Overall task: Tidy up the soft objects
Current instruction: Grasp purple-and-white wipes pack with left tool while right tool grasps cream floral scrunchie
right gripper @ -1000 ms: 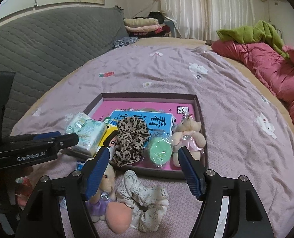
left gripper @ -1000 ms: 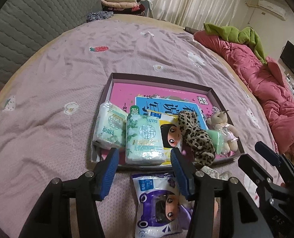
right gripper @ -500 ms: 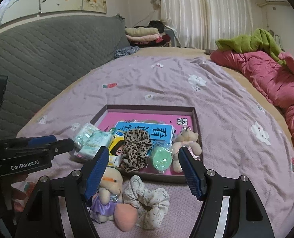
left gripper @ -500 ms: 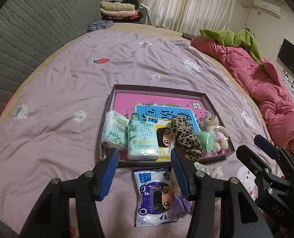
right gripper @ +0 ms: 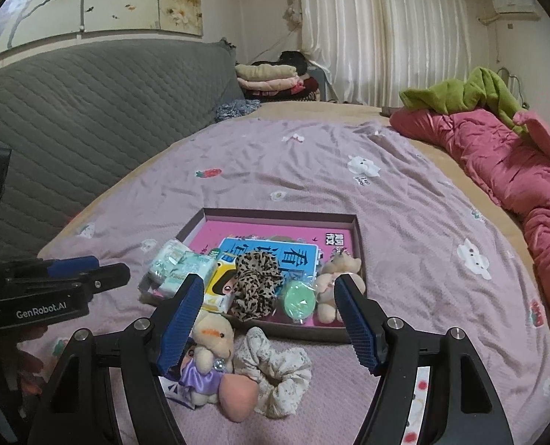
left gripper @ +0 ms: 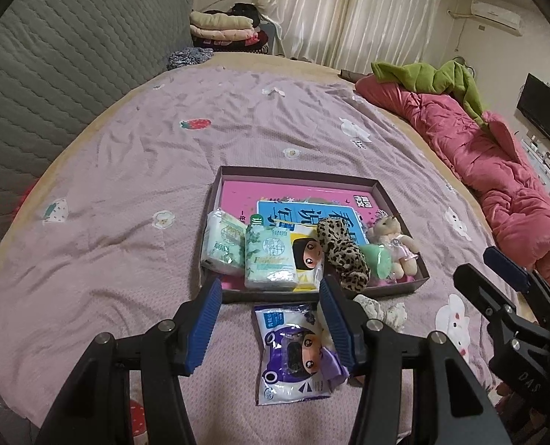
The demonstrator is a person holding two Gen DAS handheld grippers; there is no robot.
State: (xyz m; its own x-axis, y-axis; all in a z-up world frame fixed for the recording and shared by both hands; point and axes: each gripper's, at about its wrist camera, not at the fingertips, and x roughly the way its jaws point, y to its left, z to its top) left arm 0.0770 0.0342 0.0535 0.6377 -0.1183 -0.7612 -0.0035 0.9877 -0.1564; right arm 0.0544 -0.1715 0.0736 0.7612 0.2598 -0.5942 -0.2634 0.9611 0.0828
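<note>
Both grippers spread, empty, held above the bed: left gripper [left gripper: 271,319], right gripper [right gripper: 269,320] | tray [right gripper: 357,230] holds tissues, scrunchie, bear, gathered tidy | doll [right gripper: 210,348], white scrunchie [right gripper: 286,374], wipes [left gripper: 289,356] lie just before tray, unsorted

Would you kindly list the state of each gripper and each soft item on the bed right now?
left gripper: open, empty
right gripper: open, empty
box: open, partly filled
leopard scrunchie: in box
floral scrunchie: on bedspread, outside box
purple-dressed doll: lying outside box
wipes pack: flat, outside box
</note>
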